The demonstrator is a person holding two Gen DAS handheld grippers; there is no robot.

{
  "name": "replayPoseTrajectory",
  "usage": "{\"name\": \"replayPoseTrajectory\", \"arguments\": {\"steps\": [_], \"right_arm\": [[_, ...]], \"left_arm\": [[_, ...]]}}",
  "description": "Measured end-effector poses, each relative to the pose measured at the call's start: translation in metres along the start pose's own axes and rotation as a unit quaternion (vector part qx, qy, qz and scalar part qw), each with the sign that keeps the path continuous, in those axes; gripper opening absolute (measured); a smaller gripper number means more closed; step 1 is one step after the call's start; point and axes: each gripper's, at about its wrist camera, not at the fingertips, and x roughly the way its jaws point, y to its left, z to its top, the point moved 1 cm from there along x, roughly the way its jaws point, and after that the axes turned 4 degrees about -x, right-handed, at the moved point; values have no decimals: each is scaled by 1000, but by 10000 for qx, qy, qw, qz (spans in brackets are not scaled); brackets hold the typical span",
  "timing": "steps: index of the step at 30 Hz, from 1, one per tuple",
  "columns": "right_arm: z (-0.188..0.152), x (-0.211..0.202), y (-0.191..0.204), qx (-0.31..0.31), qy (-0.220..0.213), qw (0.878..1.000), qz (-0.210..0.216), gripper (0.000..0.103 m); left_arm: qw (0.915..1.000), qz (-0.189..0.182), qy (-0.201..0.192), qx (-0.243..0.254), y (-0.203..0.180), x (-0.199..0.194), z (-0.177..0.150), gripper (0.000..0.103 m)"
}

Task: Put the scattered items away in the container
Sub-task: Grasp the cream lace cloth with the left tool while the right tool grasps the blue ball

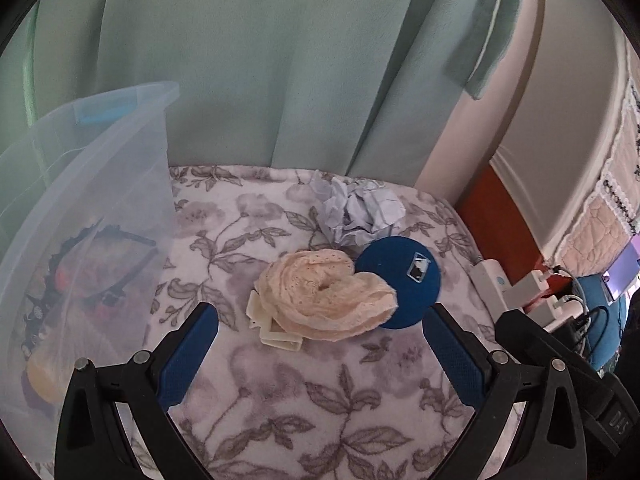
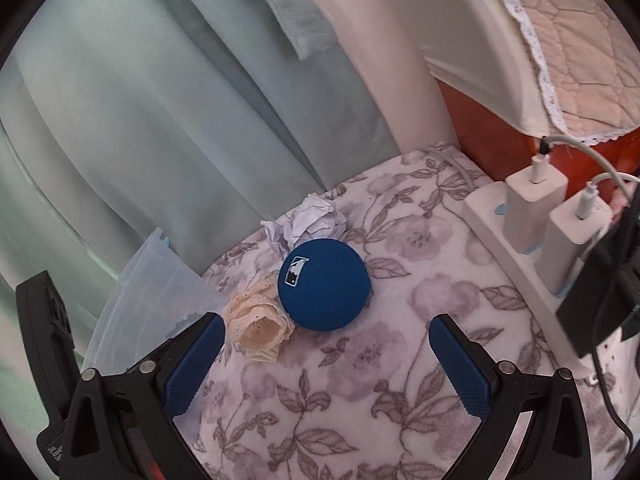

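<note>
On the floral blanket [image 1: 304, 392] lie a cream lace scrunchie [image 1: 324, 304] over a cream plastic clip [image 1: 272, 328], a round blue cap [image 1: 404, 284] with a small logo, and a crumpled white paper ball [image 1: 360, 210]. A clear plastic bin [image 1: 84, 216] stands at the left with dark hair items inside. My left gripper [image 1: 320, 340] is open, just short of the scrunchie. In the right wrist view my right gripper [image 2: 326, 344] is open just in front of the blue cap [image 2: 324, 284], with the scrunchie [image 2: 260, 320], paper ball [image 2: 308, 220] and bin [image 2: 156, 300] to its left.
A pale green curtain [image 1: 260, 80] hangs behind the blanket. A white power strip [image 2: 520, 248] with two chargers and cables lies along the right edge. A quilted bed cover [image 2: 580, 48] and an orange-red surface [image 2: 488, 136] sit at the far right.
</note>
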Motion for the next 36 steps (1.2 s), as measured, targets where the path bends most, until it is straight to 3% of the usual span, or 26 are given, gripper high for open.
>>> {"name": "replayPoseTrajectory", "arguments": {"steps": [10,24,36], "right_arm": [[5,30,-5,51,25,9999,106,97],[9,81,-18,436,300,9976,437,84],[6,113,-19,680,386,9929,901,84]], "left_arm": [[9996,-60,16,-279,13,29,5,101],[9984,-271,65,-487,24,66,12,81],[9956,-490,31,-796,40,86,14,70]]}}
